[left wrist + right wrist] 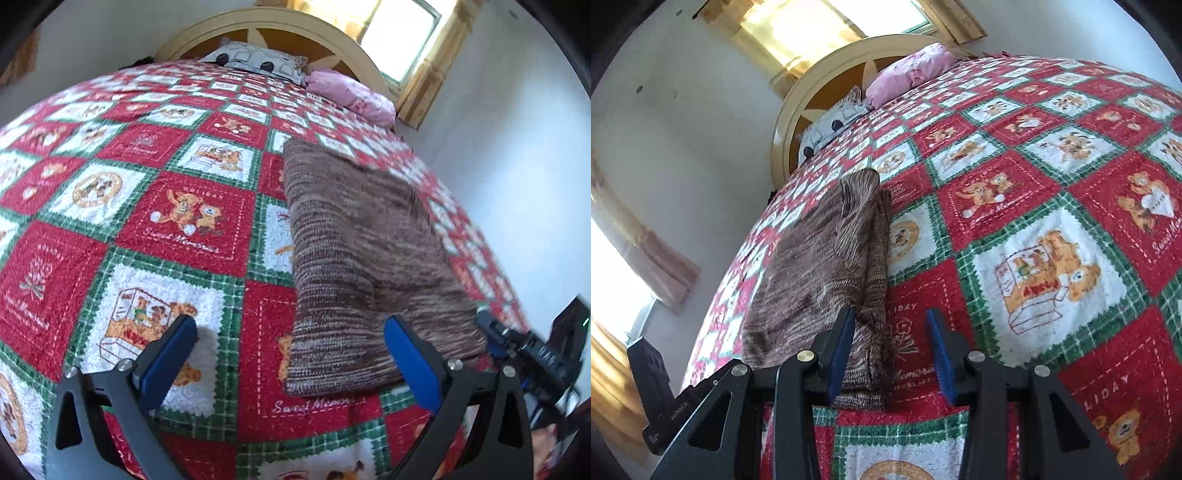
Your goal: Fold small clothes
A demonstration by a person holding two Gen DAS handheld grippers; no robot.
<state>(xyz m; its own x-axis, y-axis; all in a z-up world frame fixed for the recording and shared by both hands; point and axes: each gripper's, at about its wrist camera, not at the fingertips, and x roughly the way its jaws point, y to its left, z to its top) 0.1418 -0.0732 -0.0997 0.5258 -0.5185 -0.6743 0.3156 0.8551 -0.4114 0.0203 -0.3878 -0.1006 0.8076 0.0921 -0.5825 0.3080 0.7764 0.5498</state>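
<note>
A brown knitted garment [369, 266] lies folded into a long rectangle on the bed, on top of a red, white and green patchwork quilt [184, 221]. It sits near one side edge of the bed, its length running toward the headboard [280, 26].

Left gripper [291, 347]: jaws wide apart, nothing between the blue pads. It hangs above the quilt at the near end of the garment. One finger [410, 362] overlaps the garment's near corner in view; contact cannot be confirmed.

Right gripper [890, 354]: jaws partly apart, no cloth pinched. The garment's near edge lies just under and beside one finger [842, 347]; the gap between the fingers shows mostly quilt.

Two pillows rest at the headboard: a grey patterned pillow [255, 59] and a pink pillow [351, 96]. A window [399, 37] stands behind them.
</note>
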